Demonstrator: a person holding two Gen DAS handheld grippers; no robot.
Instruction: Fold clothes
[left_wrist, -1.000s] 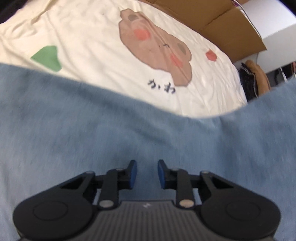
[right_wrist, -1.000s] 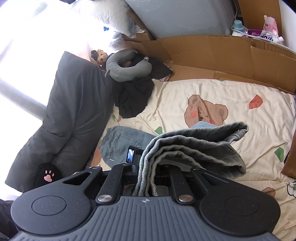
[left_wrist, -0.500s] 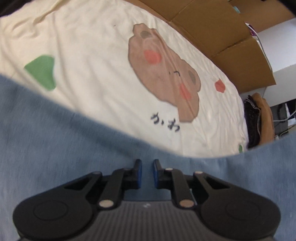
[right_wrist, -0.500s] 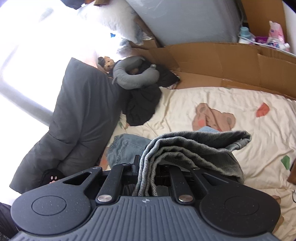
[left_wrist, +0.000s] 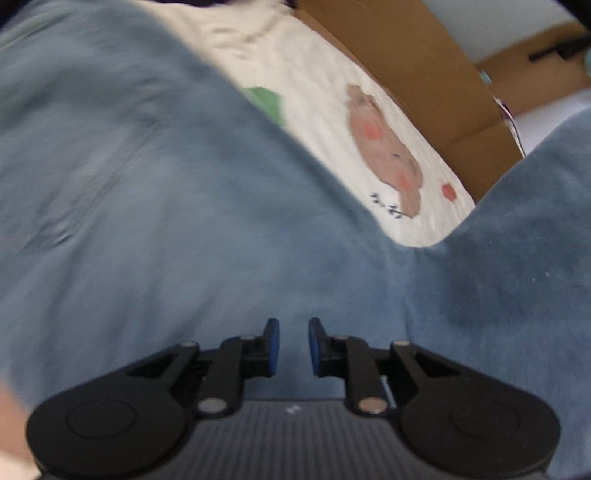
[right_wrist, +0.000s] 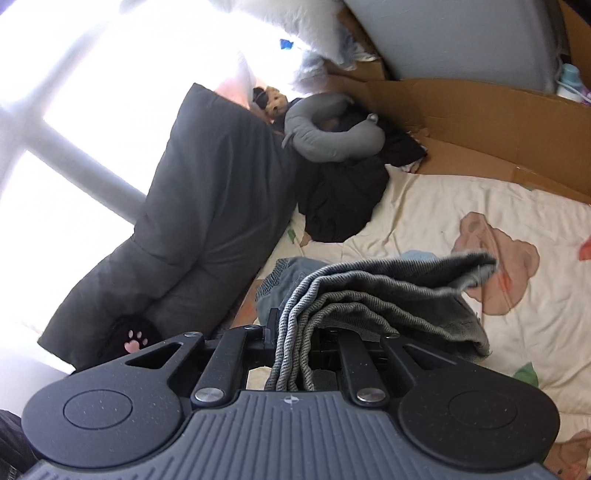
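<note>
Your right gripper (right_wrist: 291, 332) is clamped on a bunched edge of the grey ribbed knit garment (right_wrist: 388, 291), several layers gathered between its fingers; the rest of the cloth drapes off to the right, lifted clear of the bear-print bedsheet (right_wrist: 461, 206). Your left gripper (left_wrist: 293, 347) has its blue pads (left_wrist: 272, 345) parted with a narrow gap and nothing between them; it hovers over the blue garment (left_wrist: 166, 221), which fills the near and left part of that view and lies on the same sheet, with the cardboard panel (left_wrist: 424, 92) along the far edge. In the right view a blue denim piece (right_wrist: 280, 280) lies crumpled just beyond the knit, near the dark grey duvet (right_wrist: 207, 206) at the left; a black heap (right_wrist: 343, 195) and a grey neck pillow (right_wrist: 332, 129) sit further back. Judgement: the knit appears part-gathered but not laid down flat or squared, and the blue garment shows no finished fold. No finished stack is visible; most of the work appears outstanding.
</note>
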